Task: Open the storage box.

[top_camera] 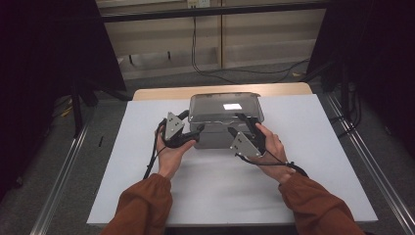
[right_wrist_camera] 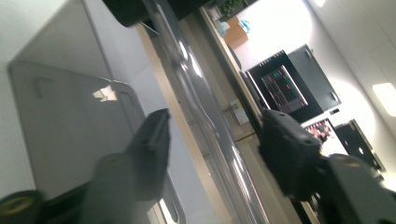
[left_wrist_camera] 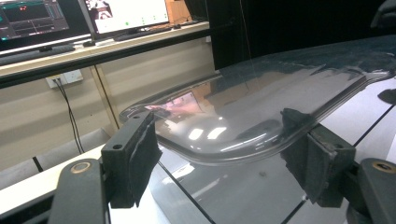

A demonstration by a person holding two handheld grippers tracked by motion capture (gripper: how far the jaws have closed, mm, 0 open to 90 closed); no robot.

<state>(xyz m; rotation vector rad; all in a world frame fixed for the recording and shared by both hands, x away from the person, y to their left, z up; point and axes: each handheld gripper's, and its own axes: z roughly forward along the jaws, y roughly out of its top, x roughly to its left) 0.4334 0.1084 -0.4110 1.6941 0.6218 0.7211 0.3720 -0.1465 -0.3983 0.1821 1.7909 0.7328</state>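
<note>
Hand-held gripper on the left (top_camera: 198, 131) meets the container's clear lid (top_camera: 225, 106) at the lid's 8 o'clock corner; in the left gripper view its jaws stand on either side of that rounded corner (left_wrist_camera: 224, 156), and whether the pads press the rim I cannot tell. The right hand-held gripper (top_camera: 234, 131) sits at the lid's 5 o'clock edge, jaws apart, with the thin rim (right_wrist_camera: 205, 126) passing between them untouched.

The white counter (top_camera: 313, 161) carries a grey container (top_camera: 215, 138) just above its centre, toward 12 o'clock. Its long axis runs from 9 to 3 o'clock across the counter. The lid lies above the base with its near edge lifted, its broad face turned upward and catching a bright reflection.

Much of the base is hidden behind the two grippers and the person's hands. The right gripper view is blurred, so where rim ends and base begins is hard to make out there.
</note>
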